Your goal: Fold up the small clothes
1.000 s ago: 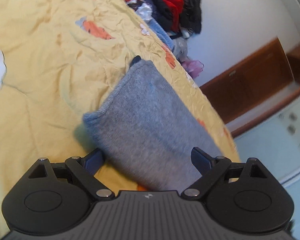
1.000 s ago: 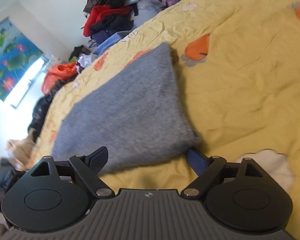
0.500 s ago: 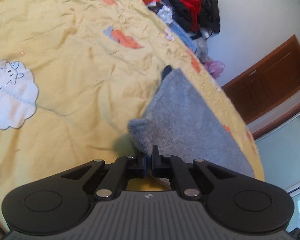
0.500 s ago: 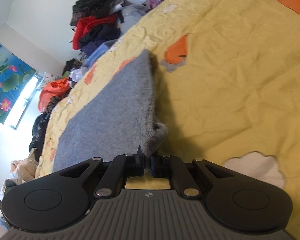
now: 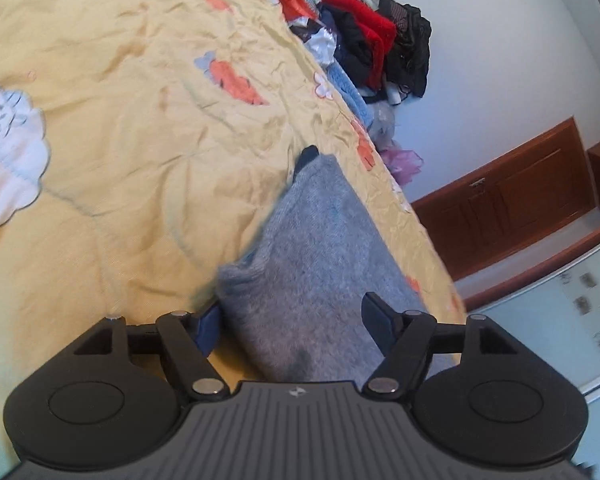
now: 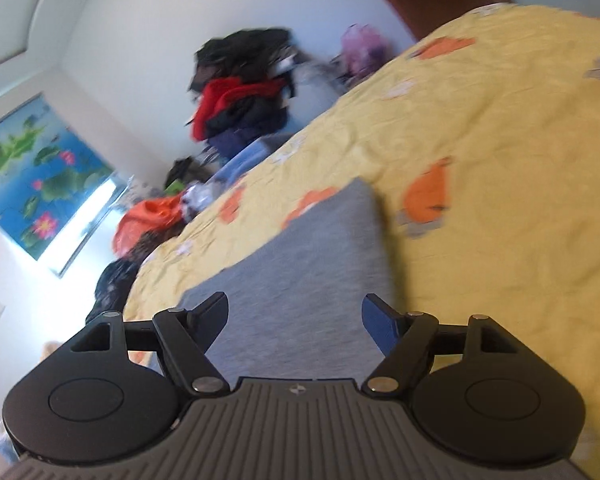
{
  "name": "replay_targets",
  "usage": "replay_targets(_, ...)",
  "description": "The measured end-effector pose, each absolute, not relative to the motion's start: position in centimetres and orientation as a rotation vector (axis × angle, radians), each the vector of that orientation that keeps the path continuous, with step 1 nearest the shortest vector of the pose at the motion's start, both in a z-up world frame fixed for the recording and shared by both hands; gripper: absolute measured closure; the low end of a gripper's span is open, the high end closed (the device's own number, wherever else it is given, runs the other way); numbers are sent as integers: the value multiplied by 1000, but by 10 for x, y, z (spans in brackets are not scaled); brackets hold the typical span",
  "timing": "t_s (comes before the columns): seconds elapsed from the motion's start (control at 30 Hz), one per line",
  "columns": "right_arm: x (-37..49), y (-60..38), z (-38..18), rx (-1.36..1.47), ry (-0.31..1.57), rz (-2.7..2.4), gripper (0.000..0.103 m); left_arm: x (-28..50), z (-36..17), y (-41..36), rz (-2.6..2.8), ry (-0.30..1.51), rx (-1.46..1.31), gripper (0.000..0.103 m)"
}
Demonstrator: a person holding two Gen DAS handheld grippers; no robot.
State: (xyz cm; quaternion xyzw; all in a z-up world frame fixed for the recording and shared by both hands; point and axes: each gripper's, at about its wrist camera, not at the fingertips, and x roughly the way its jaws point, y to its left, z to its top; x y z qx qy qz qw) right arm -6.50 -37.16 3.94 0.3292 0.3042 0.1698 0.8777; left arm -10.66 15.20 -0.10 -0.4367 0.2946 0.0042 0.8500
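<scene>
1. Left tongs [image 5: 296, 316]: spread wide apart at lower centre of the left wrist view, gripping nothing, straddling the near end of the grey knit garment [image 5: 324, 264].
2. Garment: lying folded on the yellow bedspread [image 5: 120, 140], running from lower centre toward the middle right of the frame, ribbed edge bunched beside the left finger.
3. Right tongs [image 6: 294, 318]: likewise apart and empty, lower centre of the blurred right wrist view, above the grey knit garment [image 6: 300, 280] on the yellow bedspread [image 6: 500, 140].
4. Clothes pile [image 5: 372, 44] at upper right against the wall; same clothes pile [image 6: 244, 88] at upper centre.
</scene>
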Motion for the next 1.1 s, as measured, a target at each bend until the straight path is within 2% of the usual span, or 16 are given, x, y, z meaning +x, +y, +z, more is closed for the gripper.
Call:
replay_targets(0.07,-53,-344,42,661,662,418,26,-102,4,139,68,601,-841,36)
replay_targets(0.1,-47,-332,44,648,675,449,26,-101,5,134,99,601,-804,54)
replay_targets(0.13,-40,-320,46,633,687,481,26,-98,5,130,120,609,-777,77)
replay_targets(0.2,-27,-291,56,572,713,549,26,-95,0,128,123,642,-774,95)
replay_targets(0.3,-5,-251,72,449,748,631,26,-97,2,122,127,622,-731,96)
replay_targets(0.47,35,-183,92,291,844,747,25,-109,24,90,75,515,-487,97)
replay_targets(0.63,84,-118,90,311,1000,873,25,-108,28,61,16,478,-324,97)
replay_targets(0.8,121,-60,75,253,1162,897,25,-106,23,59,-3,488,-317,97)
replay_targets(1.1,125,6,66,-25,1208,889,27,-104,18,52,-52,479,-250,97)
